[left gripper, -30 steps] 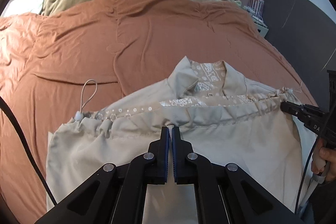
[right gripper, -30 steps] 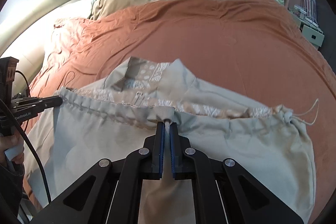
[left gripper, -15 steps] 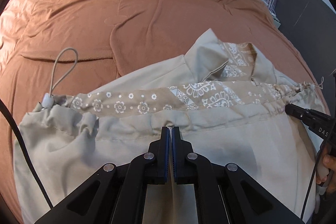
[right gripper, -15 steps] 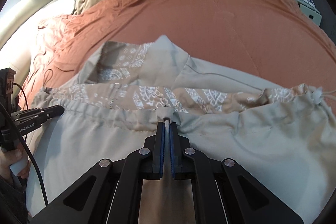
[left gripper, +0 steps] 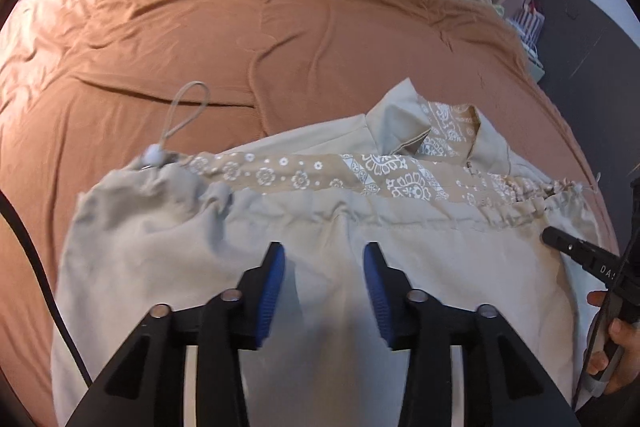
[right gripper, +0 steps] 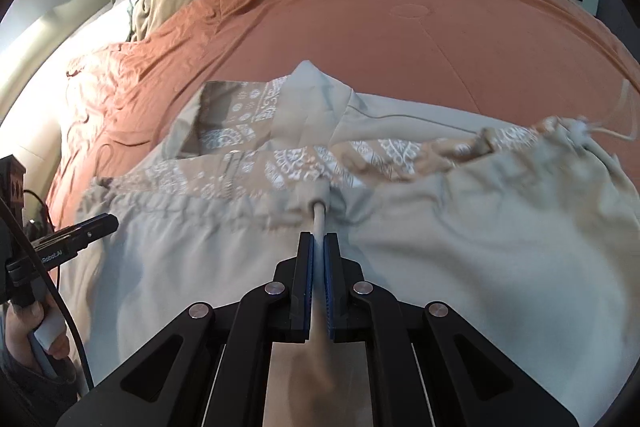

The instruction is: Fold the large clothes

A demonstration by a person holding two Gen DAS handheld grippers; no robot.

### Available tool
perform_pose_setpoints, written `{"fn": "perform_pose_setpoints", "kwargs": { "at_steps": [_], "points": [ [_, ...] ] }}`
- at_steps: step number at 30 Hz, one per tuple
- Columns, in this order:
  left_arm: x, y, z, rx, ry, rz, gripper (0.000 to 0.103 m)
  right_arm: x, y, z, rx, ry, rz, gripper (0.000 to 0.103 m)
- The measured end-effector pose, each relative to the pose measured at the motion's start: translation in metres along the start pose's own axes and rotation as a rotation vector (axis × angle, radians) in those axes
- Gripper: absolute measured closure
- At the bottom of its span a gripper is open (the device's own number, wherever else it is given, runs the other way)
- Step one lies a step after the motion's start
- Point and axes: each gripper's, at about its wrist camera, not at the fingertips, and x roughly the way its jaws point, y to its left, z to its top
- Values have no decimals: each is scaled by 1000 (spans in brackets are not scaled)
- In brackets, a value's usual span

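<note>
With the left tongs (left gripper: pixel 324 269) just opened and empty, the right tongs (right gripper: pixel 319 255) clamped on the jacket (right gripper: pixel 440 267) hem could drag the fold askew across the bed (right gripper: pixel 360 39).

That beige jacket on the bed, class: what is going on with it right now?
A person with a gripper in each hand is folding the beige jacket on the orange bedspread. Its bottom hem has been brought up towards the collar. The left gripper has just been opening and holds nothing, while the right gripper is shut on the hem's drawcord.
</note>
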Motion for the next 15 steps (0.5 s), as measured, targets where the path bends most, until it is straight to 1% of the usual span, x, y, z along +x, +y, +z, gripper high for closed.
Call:
{"fn": "perform_pose_setpoints", "kwargs": {
  "at_steps": [3,6,9,11,13,15],
  "points": [
    [-24,4,-13,-18,-24,-14,54,-17,5,-10,-17,-16,-7,101],
    [-48,8,-24,-42,-52,-27,54,-35,8,-20,-5,-19,4,101],
    [-75,11,-36,-69,-102,-38,52,-56,8,-33,-2,-24,11,101],
    [-92,12,-45,-81,-139,-48,36,-68,10,-40,-7,-36,13,101],
    [-106,12,-50,-80,-173,-54,29,-79,14,-48,-14,-53,11,101],
    [-122,11,-60,-70,-208,-53,26,-87,16,-55,-15,-59,8,97]
  ]
}}
